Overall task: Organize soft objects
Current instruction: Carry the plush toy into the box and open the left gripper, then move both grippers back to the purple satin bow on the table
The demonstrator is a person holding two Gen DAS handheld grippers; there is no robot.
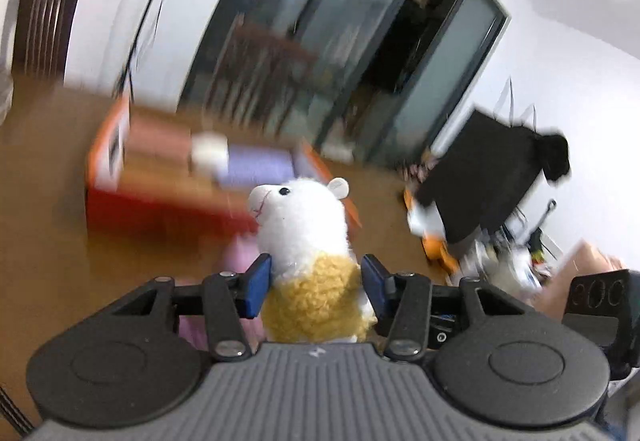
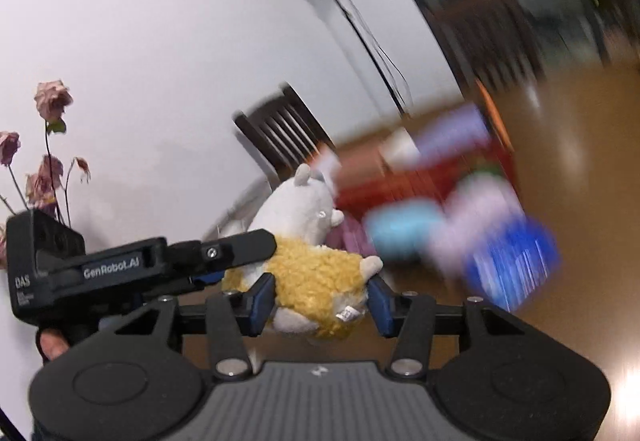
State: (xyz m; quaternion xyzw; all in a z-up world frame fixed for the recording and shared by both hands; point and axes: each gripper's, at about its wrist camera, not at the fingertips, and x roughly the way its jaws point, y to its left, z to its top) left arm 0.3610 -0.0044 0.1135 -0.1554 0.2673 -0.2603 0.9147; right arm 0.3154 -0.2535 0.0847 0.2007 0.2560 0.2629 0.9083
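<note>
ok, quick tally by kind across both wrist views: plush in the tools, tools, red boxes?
Plush: 1 (same toy in both views)
Tools: 2, left tool and right tool, both gripping the plush
Red box: 1
Total: 4
Blurred items near the box not counted.

I see a big glass door (image 1: 360,53) in the white wall (image 2: 160,41). Left of the door stands a dark chair (image 1: 44,25). Right of the door, something black (image 1: 492,177) sits low by the wall. Far from the door, dry pink flowers (image 2: 48,145) lean against the wall.
</note>
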